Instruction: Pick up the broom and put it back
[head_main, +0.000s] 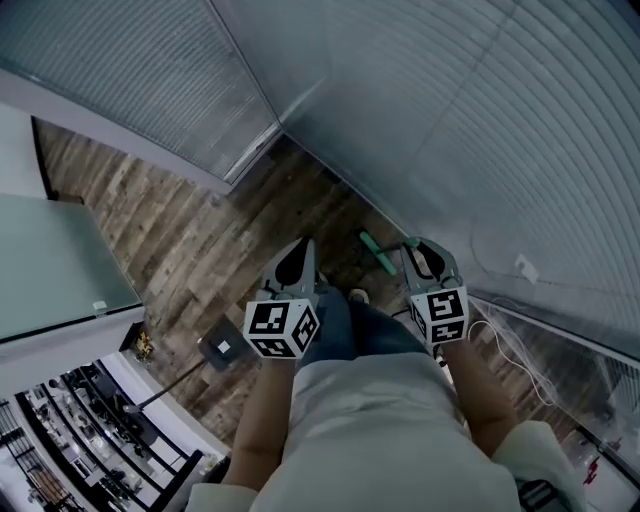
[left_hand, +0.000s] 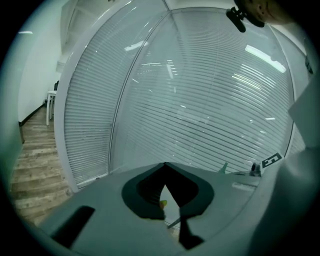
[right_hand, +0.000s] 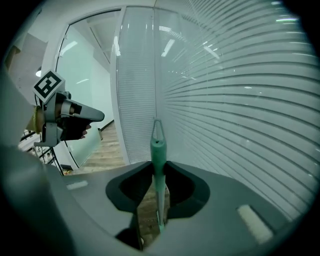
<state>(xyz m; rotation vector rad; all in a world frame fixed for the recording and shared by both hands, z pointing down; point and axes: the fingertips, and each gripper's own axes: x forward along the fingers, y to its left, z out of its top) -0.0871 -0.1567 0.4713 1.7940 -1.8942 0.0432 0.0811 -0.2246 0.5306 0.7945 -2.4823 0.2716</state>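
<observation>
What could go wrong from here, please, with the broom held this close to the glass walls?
1. Only the right gripper clamps the thin green broom handle, near its loop end. The left gripper is shut and empty, so the broom may swing or slip.
2. The handle's tip points towards the blind-covered glass wall and could knock it.
3. A white cable lies on the floor by that wall and might snag the broom.

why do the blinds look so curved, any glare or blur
Wide-angle distortion: the blinds bow in the head view and both gripper views; the left gripper view shows light reflections on the slats and dark corners; the right gripper view keeps the broom handle fairly sharp.
</observation>
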